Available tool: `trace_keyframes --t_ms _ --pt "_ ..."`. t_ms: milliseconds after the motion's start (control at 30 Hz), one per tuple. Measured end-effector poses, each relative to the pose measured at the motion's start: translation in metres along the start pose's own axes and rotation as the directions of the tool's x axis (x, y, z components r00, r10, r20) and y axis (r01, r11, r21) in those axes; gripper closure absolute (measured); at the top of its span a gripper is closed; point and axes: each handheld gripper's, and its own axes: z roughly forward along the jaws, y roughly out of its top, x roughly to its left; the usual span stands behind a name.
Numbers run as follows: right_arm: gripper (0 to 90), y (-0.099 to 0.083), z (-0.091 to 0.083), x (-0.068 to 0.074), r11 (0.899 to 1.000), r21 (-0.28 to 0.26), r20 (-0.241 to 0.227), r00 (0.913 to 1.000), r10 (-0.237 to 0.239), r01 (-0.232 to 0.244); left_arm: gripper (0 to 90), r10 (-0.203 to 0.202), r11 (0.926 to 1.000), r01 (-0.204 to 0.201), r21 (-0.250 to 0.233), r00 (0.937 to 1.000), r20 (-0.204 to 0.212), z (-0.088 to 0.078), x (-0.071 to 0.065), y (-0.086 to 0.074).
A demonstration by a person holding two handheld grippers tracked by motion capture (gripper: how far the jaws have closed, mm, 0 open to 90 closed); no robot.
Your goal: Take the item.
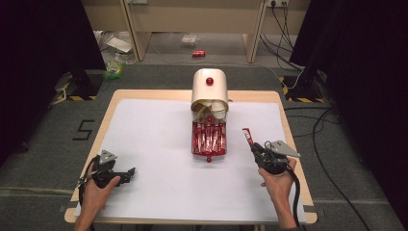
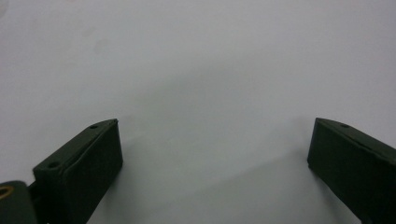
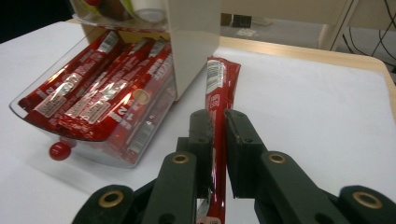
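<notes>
Right tool (image 3: 218, 122) clamped on a red stick packet (image 3: 219, 88), long axis pointing away w/ the clear drawer (image 3: 100, 142) to its left (left tool (image 2: 212, 149) wide open, empty).

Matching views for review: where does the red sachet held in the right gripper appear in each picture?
High view: red sachet right of centre, above the right gripper.
Left gripper view: not in it.
Right gripper view: centre, upright between the jaws.
Shared landmark: clear drawer of sachets.
</notes>
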Motion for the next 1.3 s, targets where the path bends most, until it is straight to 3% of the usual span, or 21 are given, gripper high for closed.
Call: trace_keyframes --t_ms 800,1300 --pt "81.7 -0.011 0.004 -0.030 0.999 0.017 0.056 0.9978 0.035 -0.036 2.4 -0.003 1.0000 0.003 0.000 1.0000 0.006 0.000 0.001 0.000" --pt "81.7 -0.018 0.007 -0.039 0.998 0.033 0.069 0.9964 0.050 -0.053 2.4 -0.004 1.0000 0.004 0.000 1.0000 0.006 0.000 0.001 0.000"
